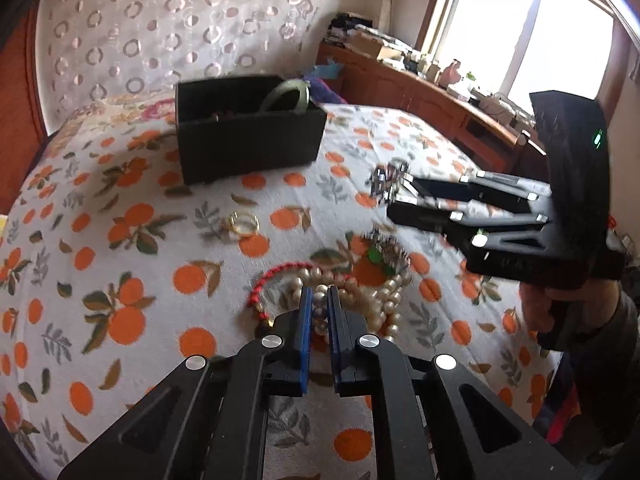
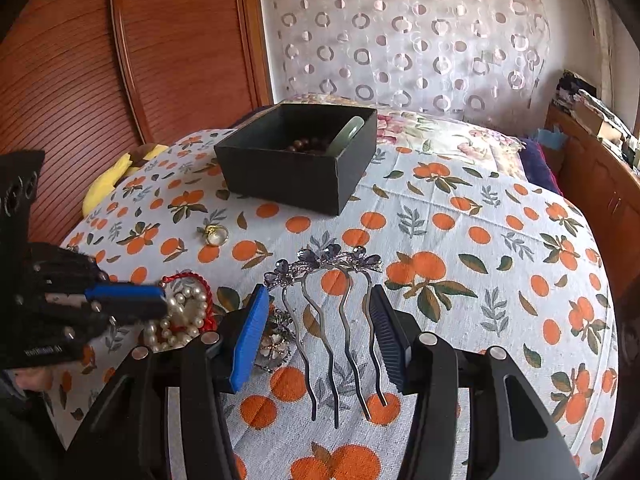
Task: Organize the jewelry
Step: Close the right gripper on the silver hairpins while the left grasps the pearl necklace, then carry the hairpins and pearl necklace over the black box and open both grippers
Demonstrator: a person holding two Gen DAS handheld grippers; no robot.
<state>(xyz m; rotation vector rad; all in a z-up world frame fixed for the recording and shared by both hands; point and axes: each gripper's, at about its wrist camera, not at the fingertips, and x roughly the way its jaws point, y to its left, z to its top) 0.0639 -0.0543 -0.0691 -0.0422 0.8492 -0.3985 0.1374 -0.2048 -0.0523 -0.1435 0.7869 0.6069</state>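
A black box stands on the bed and holds a green bangle and brown beads. My left gripper is nearly shut over a heap of pearl necklaces with a red cord. My right gripper is open around a metal hair comb with purple stones; in the left wrist view the comb shows at its fingertips, blurred. A gold ring lies between the box and the heap. A brooch lies by my right gripper's blue finger.
The bedspread has an orange-fruit print. A wooden wardrobe stands at the left and a cluttered wooden counter runs along the window. A yellow cushion lies at the bed's far left edge.
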